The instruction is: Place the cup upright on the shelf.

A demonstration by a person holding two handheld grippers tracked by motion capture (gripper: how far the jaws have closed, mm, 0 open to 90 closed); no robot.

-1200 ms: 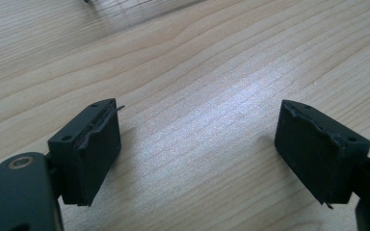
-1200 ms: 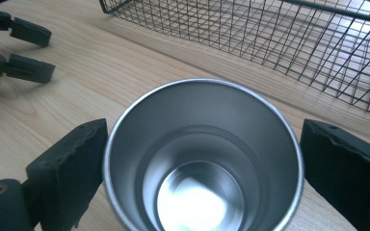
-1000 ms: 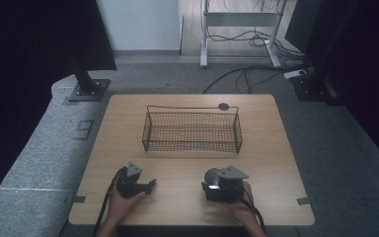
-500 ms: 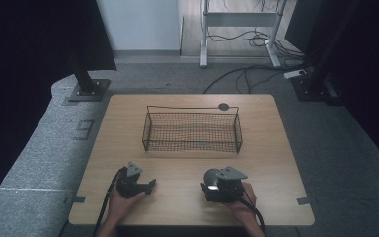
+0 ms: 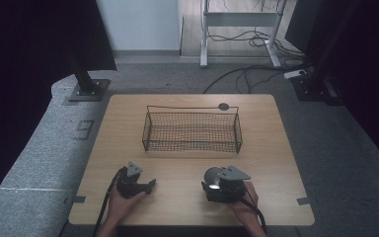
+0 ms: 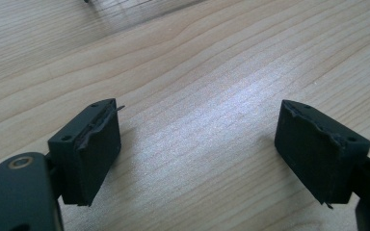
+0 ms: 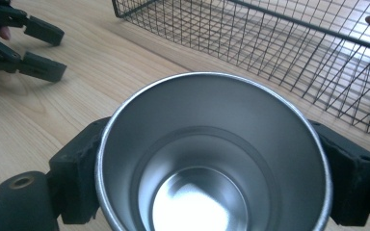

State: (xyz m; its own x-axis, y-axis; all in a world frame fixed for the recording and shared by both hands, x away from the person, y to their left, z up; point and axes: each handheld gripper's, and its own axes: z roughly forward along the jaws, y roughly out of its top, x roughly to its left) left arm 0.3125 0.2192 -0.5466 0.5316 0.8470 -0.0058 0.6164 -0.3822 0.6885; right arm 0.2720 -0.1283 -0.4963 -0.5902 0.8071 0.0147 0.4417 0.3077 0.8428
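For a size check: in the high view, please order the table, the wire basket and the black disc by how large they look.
1. Table
2. Basket
3. Disc

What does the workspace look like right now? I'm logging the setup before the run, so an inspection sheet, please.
Surface: wooden table, bare around the things listed.
Job's things: wire basket, nothing in it; metal cup, mouth facing the camera.
Clutter: small dark disc on the table behind the basket.
Grippers: left tongs open over bare wood; right tongs shut on the cup.
Cables: one trails from each gripper toward the person; more lie on the floor beyond the table.
Surroundings: grey carpet, dark stands, white frame at the back.
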